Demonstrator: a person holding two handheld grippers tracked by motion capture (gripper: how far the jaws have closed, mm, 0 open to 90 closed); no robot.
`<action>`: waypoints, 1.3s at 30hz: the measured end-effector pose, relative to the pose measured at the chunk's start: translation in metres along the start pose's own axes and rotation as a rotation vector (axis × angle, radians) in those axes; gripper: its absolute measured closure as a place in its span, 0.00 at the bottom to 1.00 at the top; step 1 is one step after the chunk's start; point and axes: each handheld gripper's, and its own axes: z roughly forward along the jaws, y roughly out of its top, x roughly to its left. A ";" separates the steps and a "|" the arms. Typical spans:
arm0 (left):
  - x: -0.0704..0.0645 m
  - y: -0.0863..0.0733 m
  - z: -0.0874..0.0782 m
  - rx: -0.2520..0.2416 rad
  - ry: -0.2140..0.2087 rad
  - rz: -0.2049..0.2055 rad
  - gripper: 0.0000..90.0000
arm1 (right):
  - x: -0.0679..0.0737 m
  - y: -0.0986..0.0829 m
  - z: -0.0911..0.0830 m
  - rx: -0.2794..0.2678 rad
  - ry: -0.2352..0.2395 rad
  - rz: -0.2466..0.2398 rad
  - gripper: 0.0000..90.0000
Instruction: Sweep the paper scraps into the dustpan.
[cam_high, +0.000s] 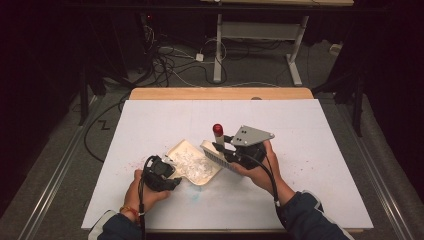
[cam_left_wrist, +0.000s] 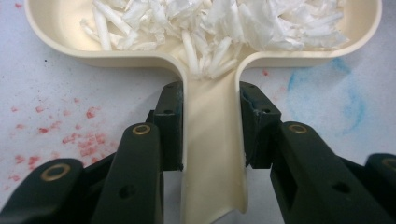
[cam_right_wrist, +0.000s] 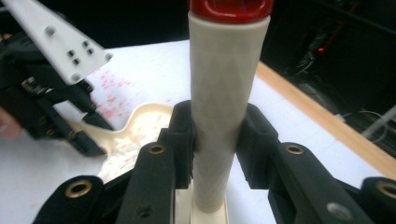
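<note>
A cream dustpan (cam_high: 186, 150) lies left of the table's middle, holding a pile of white shreds (cam_high: 195, 166). My left gripper (cam_high: 170, 181) is shut on the dustpan's handle (cam_left_wrist: 212, 154), one jaw on each side; shreds (cam_left_wrist: 210, 28) fill the pan ahead of it. My right gripper (cam_high: 231, 150) is shut on a brush by its cream handle (cam_right_wrist: 224, 93), which ends in a red cap (cam_high: 218, 129). The brush head (cam_high: 215, 156) hangs over the pan's right edge. In the right gripper view the dustpan (cam_right_wrist: 142, 119) and the left gripper (cam_right_wrist: 70, 128) lie beyond the jaws.
Red specks (cam_left_wrist: 79, 140) and a blue smudge (cam_left_wrist: 345, 98) mark the white table top (cam_high: 310, 150). A wooden strip (cam_high: 220, 93) runs along the far edge. Cables (cam_high: 165, 60) and a desk frame (cam_high: 218, 45) stand on the floor beyond.
</note>
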 end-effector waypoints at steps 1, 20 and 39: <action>0.000 0.000 0.000 0.000 -0.001 0.000 0.70 | 0.001 -0.001 0.001 -0.007 0.019 0.008 0.78; -0.001 0.000 0.000 -0.003 0.007 -0.010 0.70 | -0.012 -0.009 -0.041 -0.061 -0.036 0.056 0.78; 0.006 -0.003 -0.002 -0.020 0.000 -0.055 0.70 | -0.020 -0.025 -0.096 -0.081 -0.074 0.080 0.78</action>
